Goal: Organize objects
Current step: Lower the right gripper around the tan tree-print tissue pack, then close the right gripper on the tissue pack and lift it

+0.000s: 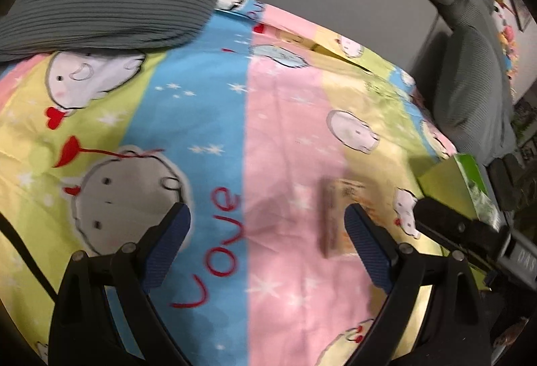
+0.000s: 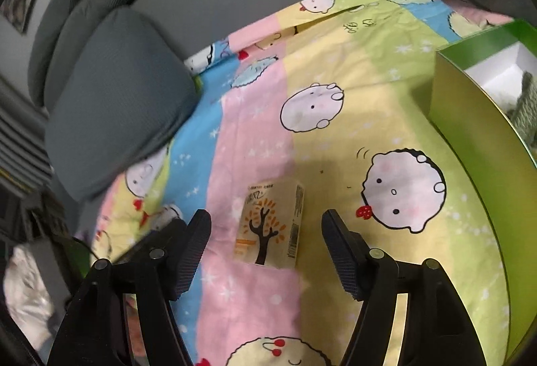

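on the bed's cartoon sheet (image 2: 255, 117), between the wide-spread fingers of the right gripper (image 2: 266, 231), lies a tissue pack (image 2: 270, 225); the left gripper (image 1: 266, 231) gapes wide, empty. a green box (image 2: 476, 134) sits toward the bed's right edge, gray cushion (image 2: 117, 97) beyond.

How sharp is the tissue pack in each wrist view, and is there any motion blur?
Left wrist view: the tissue pack is smeared by motion blur, its print unreadable, beside the open left gripper. Right wrist view: the pack is fairly sharp, its tree print clear, ahead of the open right gripper; the green box edges are soft.
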Available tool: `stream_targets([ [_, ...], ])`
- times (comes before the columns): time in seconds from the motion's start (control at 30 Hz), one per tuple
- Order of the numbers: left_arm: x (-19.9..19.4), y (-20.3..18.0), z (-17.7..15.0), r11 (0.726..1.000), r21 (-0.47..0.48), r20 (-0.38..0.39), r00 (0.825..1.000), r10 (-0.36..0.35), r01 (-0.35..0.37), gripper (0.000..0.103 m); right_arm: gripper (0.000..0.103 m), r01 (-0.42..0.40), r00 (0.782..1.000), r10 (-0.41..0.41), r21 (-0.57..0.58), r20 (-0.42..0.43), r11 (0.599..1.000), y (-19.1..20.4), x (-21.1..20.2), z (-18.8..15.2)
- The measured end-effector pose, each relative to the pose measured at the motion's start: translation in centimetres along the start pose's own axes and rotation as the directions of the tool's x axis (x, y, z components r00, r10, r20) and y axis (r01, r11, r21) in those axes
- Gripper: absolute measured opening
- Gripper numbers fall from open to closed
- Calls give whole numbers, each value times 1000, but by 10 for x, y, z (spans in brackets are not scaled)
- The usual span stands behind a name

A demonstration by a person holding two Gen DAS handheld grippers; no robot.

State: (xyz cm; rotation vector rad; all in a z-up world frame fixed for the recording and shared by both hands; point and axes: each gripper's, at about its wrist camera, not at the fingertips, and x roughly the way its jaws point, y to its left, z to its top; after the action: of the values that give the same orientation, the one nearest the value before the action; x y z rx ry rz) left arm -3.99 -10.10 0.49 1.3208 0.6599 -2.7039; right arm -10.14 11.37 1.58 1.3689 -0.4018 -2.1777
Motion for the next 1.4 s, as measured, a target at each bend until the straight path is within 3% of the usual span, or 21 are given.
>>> stream_targets([
  [0.07,3,-9,-3,999,33,-10,1000,-11,11,91,70,7,1000,-7,12,-7,1000,-1,4,0],
  [0.13,7,-17,-6,998,65,-16,1000,-10,11,90,63,10,1000,-10,25,-22,1000,-4,7,-1],
  [0.3,19,-26,-11,995,80,-62,996,-56,61,68,51,-5,999,7,43,-52,999,-6,18,-3],
  [0.37,24,-26,-12,995,78,-80,995,-64,70,66,50,-10,999,12,40,-53,999,-6,20,-4],
  [0.57,34,-26,-12,988,38,-111,983,-147,152,48,50,6,996,-2,48,-91,999,-9,35,-5],
  [0.67,38,-30,-14,986,54,-131,980,-151,159,39,50,10,994,-4,53,-105,999,-10,42,-6],
  [0.87,41,-40,-19,973,98,-144,970,-195,210,38,50,-34,990,45,85,-137,996,-16,53,-6],
  [0.93,41,-44,-21,967,110,-145,966,-212,229,32,50,-23,990,33,75,-134,997,-13,53,-7],
  [1.2,32,-53,-21,967,165,-115,977,-178,195,32,50,-31,992,38,63,-121,998,-9,50,-7],
  [1.4,14,-60,-19,960,216,-39,984,-172,177,32,50,-46,997,47,15,-54,999,4,34,-5],
])
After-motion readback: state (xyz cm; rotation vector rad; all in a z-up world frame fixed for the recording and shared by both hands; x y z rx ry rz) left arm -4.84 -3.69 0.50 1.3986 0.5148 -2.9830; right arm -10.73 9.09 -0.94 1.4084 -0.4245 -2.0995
